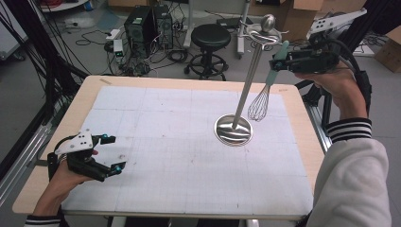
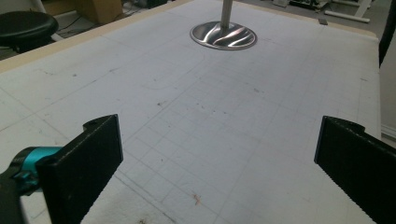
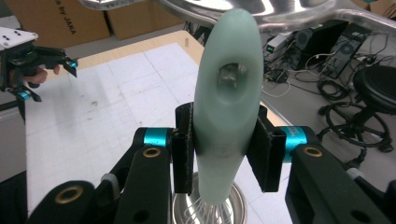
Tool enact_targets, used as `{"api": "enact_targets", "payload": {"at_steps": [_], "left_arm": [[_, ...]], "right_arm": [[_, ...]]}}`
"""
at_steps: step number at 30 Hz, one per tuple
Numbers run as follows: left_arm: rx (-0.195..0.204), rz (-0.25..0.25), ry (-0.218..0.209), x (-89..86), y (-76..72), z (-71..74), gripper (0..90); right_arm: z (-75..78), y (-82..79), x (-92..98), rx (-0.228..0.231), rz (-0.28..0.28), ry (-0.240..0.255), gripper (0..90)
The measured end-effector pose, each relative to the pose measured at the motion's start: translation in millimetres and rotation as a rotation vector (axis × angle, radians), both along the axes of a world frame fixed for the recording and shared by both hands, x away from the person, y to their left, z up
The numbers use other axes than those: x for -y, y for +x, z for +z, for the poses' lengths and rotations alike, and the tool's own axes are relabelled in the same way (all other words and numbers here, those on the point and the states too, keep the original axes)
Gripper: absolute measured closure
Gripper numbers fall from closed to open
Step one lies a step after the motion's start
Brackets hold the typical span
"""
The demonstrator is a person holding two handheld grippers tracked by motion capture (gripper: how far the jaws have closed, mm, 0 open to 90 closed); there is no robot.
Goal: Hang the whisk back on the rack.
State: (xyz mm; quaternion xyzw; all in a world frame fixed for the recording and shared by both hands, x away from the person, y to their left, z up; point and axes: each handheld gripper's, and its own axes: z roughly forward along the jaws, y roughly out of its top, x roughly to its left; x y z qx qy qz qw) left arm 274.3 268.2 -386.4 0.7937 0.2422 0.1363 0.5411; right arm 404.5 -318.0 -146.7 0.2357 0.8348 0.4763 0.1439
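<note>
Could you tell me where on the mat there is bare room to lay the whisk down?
Bare: the mat between the left tool and the stand, plus the near edge. Crowded: around the stand's base, where the whisk hangs in the right tool.

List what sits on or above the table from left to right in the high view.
Black left gripper with teal tips → round shiny metal stand base → wire whisk with pale green handle → black right gripper clamped on that handle.
</note>
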Motion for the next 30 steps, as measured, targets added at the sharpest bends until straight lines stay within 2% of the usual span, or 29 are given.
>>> {"api": "enact_targets", "payload": {"at_steps": [1, 4, 5, 7, 14, 23, 25, 28, 29, 30], "left_arm": [[0.001, 0.001, -0.001, 0.0, 0.0, 0.1, 1.7], [0.0, 0.001, -0.002, -0.2, 0.2, 0.0, 1.7], [-0.001, 0.001, -0.001, -0.2, 0.2, 0.1, 1.7], [-0.002, 0.0, -0.002, -0.1, 0.0, 0.2, 1.7], [-0.002, -0.002, -0.013, -1.2, -0.8, 1.3, 1.7], [-0.002, 0.0, -0.013, -0.7, -2.8, 2.0, 1.7], [-0.005, 0.002, -0.014, -0.6, -2.7, 1.8, 1.7], [-0.006, 0.005, -0.018, -0.2, -1.5, 0.9, 1.7], [-0.007, 0.007, -0.02, 0.1, -1.2, 0.5, 1.7], [-0.008, 0.007, -0.019, 0.2, -1.1, 0.3, 1.7]], "right_arm": [[-0.2, -0.4, 0.3, 0.0, 0.001, -0.001, 64.5], [-1.6, -2.8, 1.1, 0.011, -0.021, 0.008, 52.9], [-2.3, -4.9, 0.9, -0.004, -0.03, 0.014, 49.4], [-4.1, -7.7, 1.0, 0.001, -0.044, 0.012, 40.0], [-14.4, -23.5, 5.8, -0.008, -0.06, 0.04, 29.2], [-37.6, -48.3, 13.3, 0.011, -0.07, 0.053, 30.9], [-44.8, -52.9, 14.8, 0.009, -0.076, 0.07, 31.3], [-56.7, -59.6, 17.7, 0.008, -0.09, 0.079, 37.9], [-61.6, -63.3, 18.6, 0.02, -0.101, 0.078, 41.6], [-65.0, -66.4, 19.0, 0.033, -0.117, 0.073, 41.0]]}}
